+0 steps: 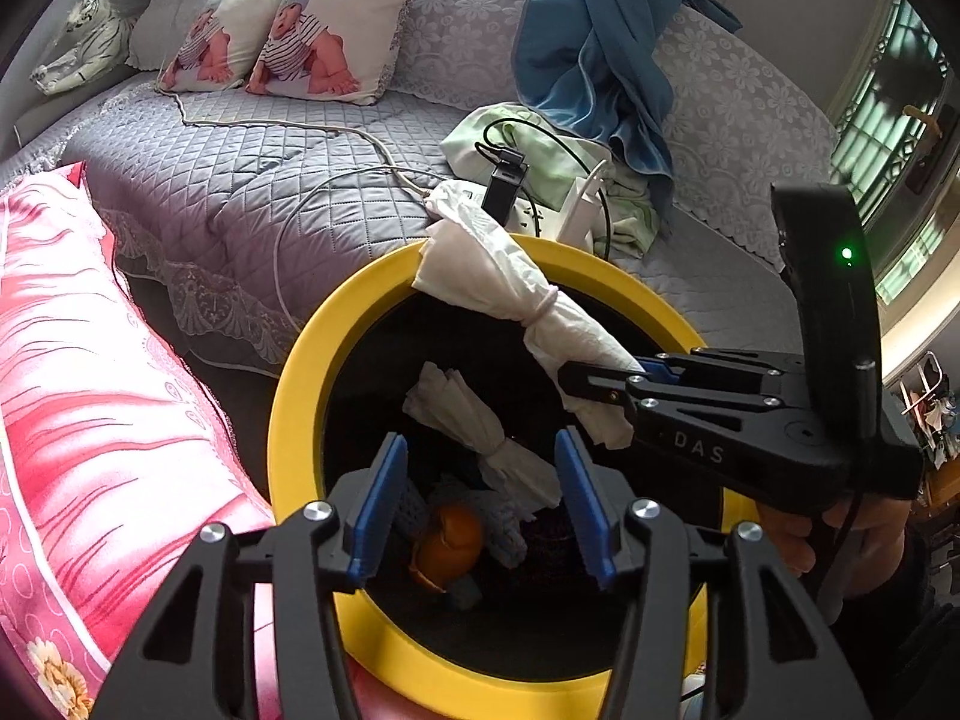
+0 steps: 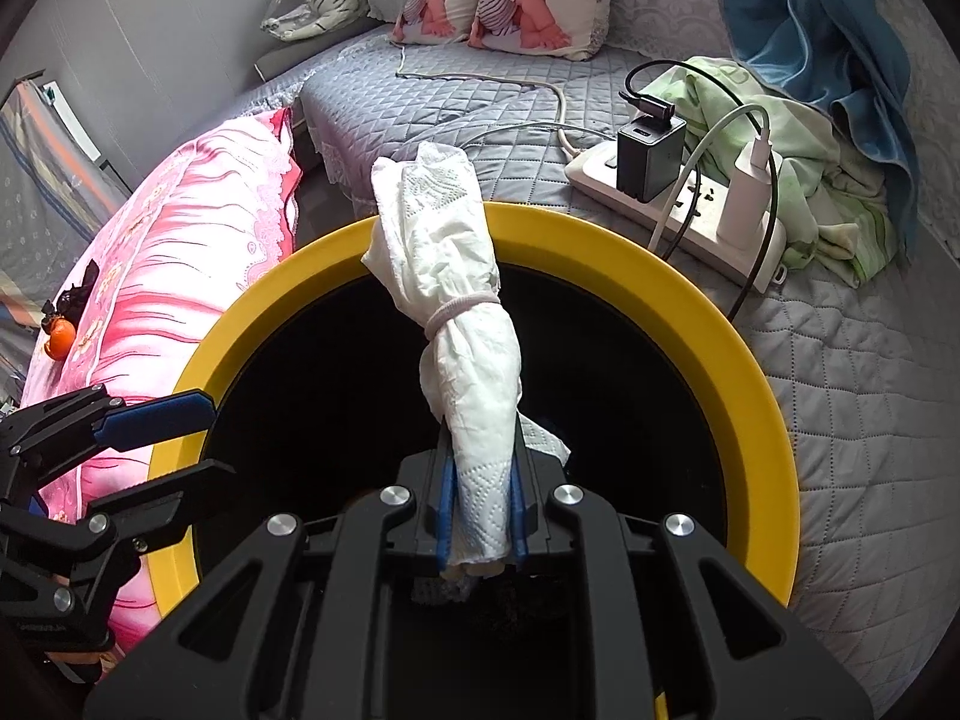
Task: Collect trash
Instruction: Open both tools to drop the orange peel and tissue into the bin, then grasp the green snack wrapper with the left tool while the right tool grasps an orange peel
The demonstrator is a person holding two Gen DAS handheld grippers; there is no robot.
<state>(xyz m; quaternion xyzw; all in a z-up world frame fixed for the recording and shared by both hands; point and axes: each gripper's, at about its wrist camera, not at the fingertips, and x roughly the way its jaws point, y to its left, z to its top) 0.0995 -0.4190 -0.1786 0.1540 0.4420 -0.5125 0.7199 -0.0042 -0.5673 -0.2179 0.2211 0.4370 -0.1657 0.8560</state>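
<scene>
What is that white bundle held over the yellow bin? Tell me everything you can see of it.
The white bundle looks like crumpled, embossed paper tissue, bunched into a roll and cinched near its middle by a pale elastic band. Its lower end is pinched between the right gripper and its blue fingers. It slants up over the dark opening of the yellow bin, and its free end reaches past the far rim.

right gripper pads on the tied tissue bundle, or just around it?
Touching. Right wrist view: the right gripper has both blue pads pressed against the tissue bundle, which is pinched narrow between them.
</scene>
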